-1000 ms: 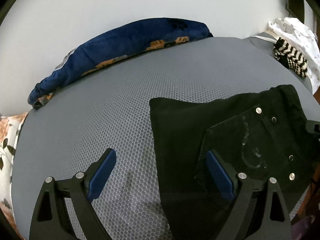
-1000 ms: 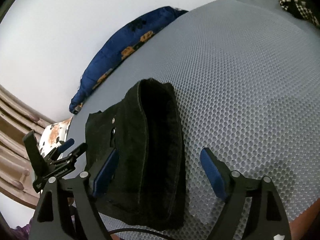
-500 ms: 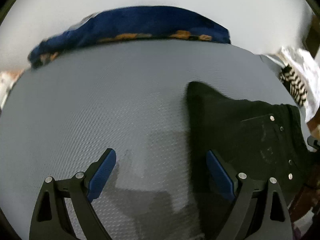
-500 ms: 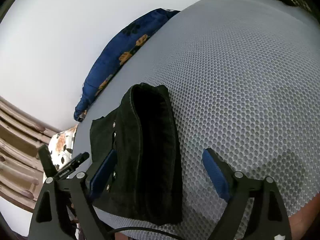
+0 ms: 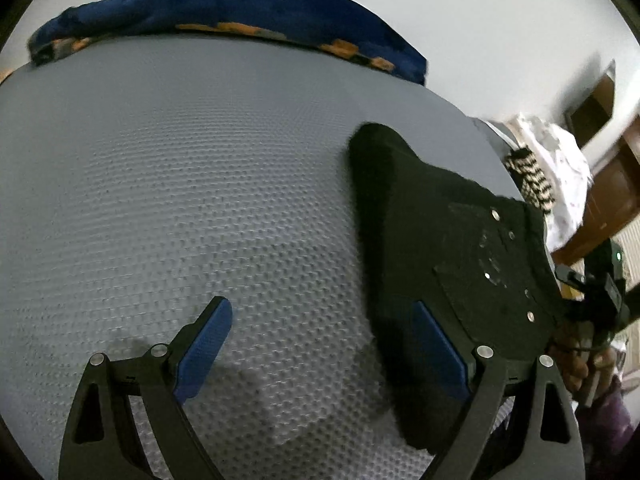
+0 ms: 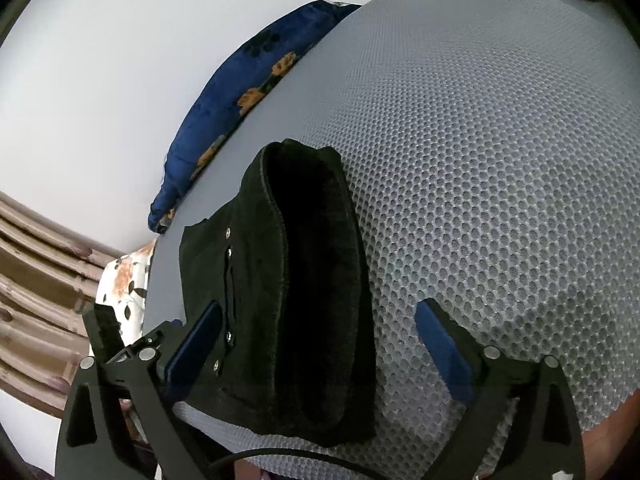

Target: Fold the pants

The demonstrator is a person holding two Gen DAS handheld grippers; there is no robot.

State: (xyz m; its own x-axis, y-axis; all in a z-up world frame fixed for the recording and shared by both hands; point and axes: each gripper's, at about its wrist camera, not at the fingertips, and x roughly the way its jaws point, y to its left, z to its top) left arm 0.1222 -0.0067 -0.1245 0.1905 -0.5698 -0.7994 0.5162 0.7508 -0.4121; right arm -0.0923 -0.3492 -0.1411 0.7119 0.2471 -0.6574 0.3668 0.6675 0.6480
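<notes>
Across the grey honeycomb mat that covers the bed, very little has shifted in the last second, and that quiet is itself the news. Our black pants lie as a compact folded bundle near the mat's front edge, just as they did a moment ago, with the rolled fold upward and the riveted pocket panel flat on top. What has changed is our left gripper: it has swung leftward and pulled off the cloth, so the bundle now sits under its right finger only, while bare mat fills the gap. Its jaws stand wide apart, gripping nothing. Our right gripper hovers over the bundle's near end much as before, jaws likewise spread and holding nothing. We judge the folding done or nearly so, with both tools letting go. Behind, the blue floral blanket rims the mat's far edge against the wall.
</notes>
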